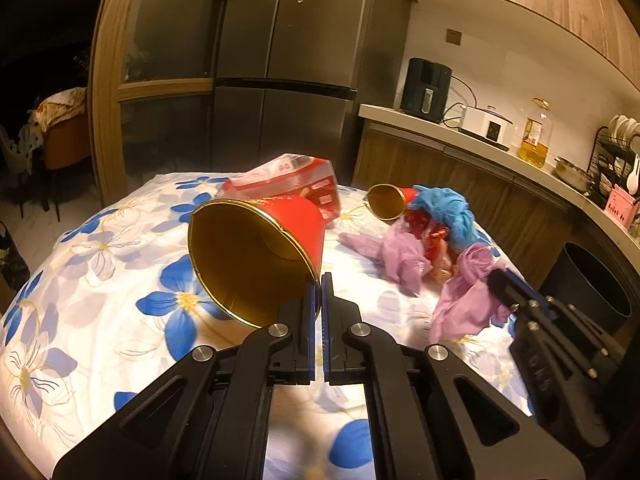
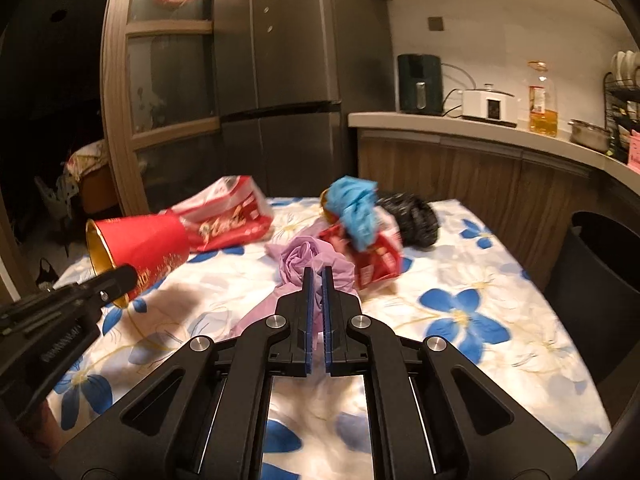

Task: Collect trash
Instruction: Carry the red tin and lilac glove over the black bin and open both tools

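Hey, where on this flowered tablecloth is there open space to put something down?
The near right part of the flowered tablecloth is bare, between the crumpled red wrapper and the black bin. The near left side is also open, below the red paper cup with gold lining. The far middle is crowded: lilac plastic bag, blue bag, black bag.

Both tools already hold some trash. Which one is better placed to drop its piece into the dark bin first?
Probably the right tool. It is shut on the purple bag, and the dark bin stands on its side of the table. The left tool pinches the red cup farther from it.
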`<state>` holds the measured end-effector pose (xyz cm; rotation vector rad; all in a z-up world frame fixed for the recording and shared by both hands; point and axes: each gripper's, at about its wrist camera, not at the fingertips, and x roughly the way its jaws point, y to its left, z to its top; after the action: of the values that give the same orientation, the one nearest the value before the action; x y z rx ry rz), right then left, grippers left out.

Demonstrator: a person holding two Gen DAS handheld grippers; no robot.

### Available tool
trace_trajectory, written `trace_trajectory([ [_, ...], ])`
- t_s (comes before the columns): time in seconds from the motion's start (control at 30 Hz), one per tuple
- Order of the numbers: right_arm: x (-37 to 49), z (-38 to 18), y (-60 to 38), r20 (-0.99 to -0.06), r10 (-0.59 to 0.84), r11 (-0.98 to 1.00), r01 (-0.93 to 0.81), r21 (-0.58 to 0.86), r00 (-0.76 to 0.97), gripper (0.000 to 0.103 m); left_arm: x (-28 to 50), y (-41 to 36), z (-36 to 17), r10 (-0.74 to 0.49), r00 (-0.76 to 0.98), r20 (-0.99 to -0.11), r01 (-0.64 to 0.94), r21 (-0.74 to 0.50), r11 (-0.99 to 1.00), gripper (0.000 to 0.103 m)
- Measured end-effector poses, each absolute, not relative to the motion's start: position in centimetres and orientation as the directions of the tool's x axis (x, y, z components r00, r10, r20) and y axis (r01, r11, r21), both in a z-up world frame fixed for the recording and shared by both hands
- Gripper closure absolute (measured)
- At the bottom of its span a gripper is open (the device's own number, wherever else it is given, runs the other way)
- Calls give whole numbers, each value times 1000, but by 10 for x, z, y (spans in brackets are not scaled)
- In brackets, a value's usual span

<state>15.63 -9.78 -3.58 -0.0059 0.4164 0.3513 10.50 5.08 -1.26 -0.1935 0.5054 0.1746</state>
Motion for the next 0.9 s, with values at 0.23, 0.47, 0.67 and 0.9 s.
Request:
trace_trajectory([
  [0.23,147,-25,-134,-370,288,957,-282,72,883,99,107,20,-9,75,867,-493,-157,-126,979,101],
  [0.47,142,-18,-172,-352,225,974,-214,72,908,99,116,-19,-2,14,873,-488,-76,-107,991,101],
  [0.67,140,-11,-206,-331,163,987,-148,70,929,99,125,-58,7,-48,882,-469,10,-83,996,101],
  [0.9,141,-2,-249,-309,80,996,-61,72,948,99,139,-104,14,-120,881,-457,105,-59,993,101],
])
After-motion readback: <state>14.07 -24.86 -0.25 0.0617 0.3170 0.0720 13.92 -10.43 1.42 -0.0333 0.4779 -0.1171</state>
